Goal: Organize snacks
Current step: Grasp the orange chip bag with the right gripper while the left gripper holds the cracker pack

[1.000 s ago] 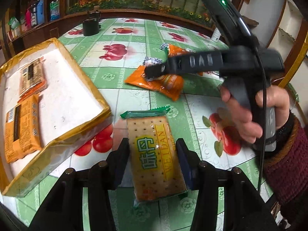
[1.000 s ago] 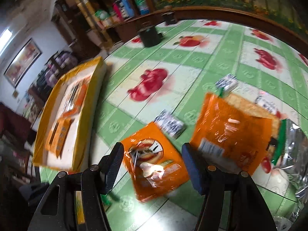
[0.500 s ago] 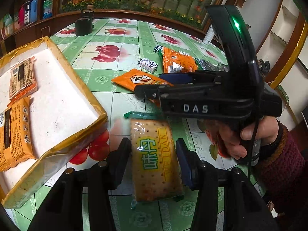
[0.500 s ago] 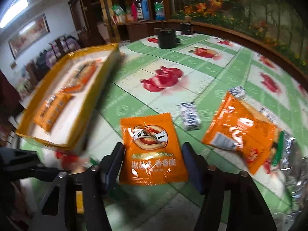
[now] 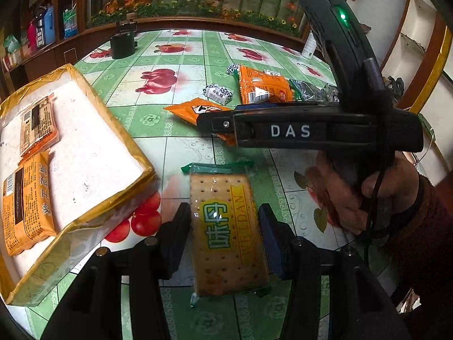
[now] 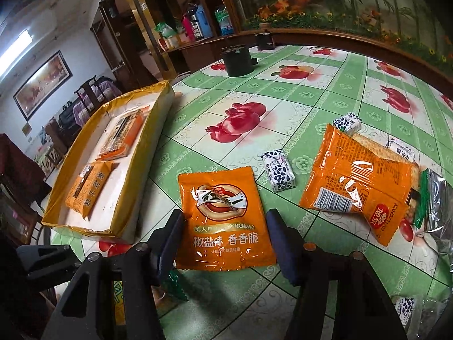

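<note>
Facing left wrist only: right hand [image 5: 348,198]

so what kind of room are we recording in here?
Most likely a home dining or living room. The snacks lie on a table with a green fruit-print tablecloth, wooden shelving behind holds household bottles and packets, and a framed painting hangs on the wall beside furniture.

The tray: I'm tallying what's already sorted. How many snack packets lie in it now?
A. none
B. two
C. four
B: two orange packets lie inside the tray, both near one side, with the remaining floor bare.
</note>
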`<action>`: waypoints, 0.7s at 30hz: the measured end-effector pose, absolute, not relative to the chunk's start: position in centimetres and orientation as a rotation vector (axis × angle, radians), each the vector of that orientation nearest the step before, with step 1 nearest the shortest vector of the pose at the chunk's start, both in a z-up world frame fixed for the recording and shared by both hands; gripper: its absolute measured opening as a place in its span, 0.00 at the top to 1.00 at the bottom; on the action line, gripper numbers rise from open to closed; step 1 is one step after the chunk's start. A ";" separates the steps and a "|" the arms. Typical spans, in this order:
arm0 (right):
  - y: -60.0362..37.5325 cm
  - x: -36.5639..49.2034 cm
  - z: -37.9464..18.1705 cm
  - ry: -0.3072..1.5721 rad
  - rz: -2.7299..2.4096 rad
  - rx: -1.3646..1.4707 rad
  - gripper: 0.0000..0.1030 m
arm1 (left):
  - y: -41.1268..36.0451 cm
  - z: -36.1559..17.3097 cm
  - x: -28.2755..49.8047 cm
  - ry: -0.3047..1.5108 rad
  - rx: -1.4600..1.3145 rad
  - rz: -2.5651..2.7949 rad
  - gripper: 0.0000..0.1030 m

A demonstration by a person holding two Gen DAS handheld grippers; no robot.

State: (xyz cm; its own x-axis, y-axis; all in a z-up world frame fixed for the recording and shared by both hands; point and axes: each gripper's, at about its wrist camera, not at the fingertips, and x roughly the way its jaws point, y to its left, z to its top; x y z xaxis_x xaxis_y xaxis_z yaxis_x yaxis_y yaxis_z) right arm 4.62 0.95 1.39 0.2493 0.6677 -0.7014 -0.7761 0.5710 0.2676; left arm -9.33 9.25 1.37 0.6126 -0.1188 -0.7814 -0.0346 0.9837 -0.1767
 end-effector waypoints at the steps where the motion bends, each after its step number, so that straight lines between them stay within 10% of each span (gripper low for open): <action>1: 0.9 4.7 1.4 0.878 0.990 -0.138 0.38 | 9.3 1.4 -9.3 0.910 -0.186 -0.048 0.53; 21: 0.8 5.0 1.4 0.887 0.996 -0.111 0.38 | 7.7 1.2 -9.1 0.934 -0.066 0.017 0.55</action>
State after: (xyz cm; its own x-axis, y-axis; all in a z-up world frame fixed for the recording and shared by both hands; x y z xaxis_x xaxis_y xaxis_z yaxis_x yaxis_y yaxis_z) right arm 4.97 0.84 1.42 0.2361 0.6820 -0.6922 -0.7665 0.5686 0.2987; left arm -9.15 7.71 1.17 0.5947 -0.0139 -0.8038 -0.0436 0.9978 -0.0495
